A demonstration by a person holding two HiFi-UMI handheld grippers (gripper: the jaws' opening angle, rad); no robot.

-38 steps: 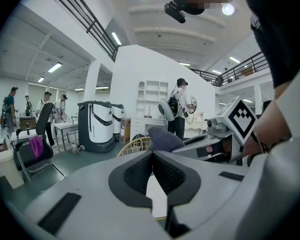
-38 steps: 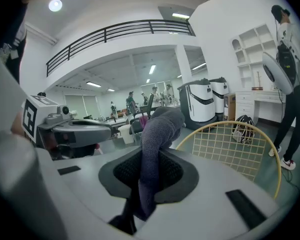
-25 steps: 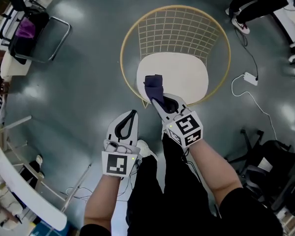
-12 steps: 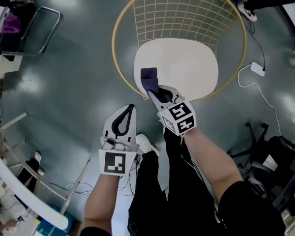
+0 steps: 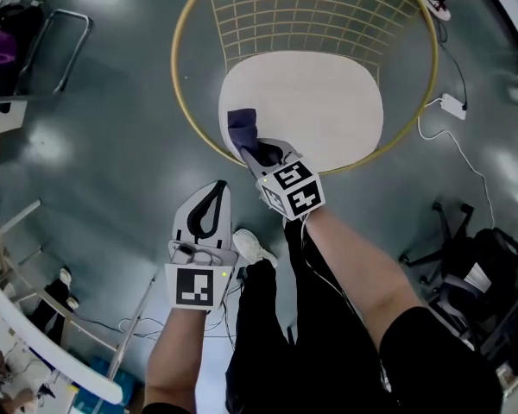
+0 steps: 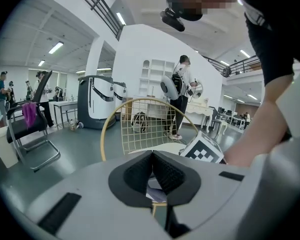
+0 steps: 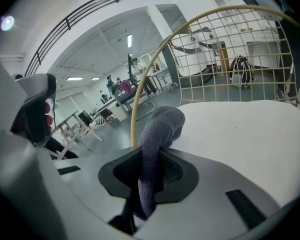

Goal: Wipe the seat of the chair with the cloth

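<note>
As seen from overhead, nearest: left hand-held gripper (image 5: 217, 190), low beside a white shoe (image 5: 249, 247) and black trouser legs, over the grey floor (image 5: 112, 153). Shut on nothing, with ribbed black pads (image 6: 166, 175) pressed tip to tip. White plastic shell, with a marker cube at the wrist end.

Further out: right hand-held gripper (image 5: 257, 152), clamped on the cloth (image 5: 242, 124). Pinches a dark blue-purple, fuzzy towelling fold between its pads and lets the free end bulge forward past the jaw tips as a soft rounded roll. Reaches over the near left edge of the seat (image 5: 319, 102), with the cloth directly over the cushion there. Cannot tell whether touching or just above.

Beyond: seat pale cream, smooth and matte, a rounded oval in outline. Around it, chair frame (image 5: 183, 76) of thin gold-coloured metal: a wide round hoop, then a square wire grid (image 5: 302, 7) as the back.

Farthest: glossy floor with pale light patches, and a white power strip (image 5: 453, 104) with trailing cable at the right.
</note>
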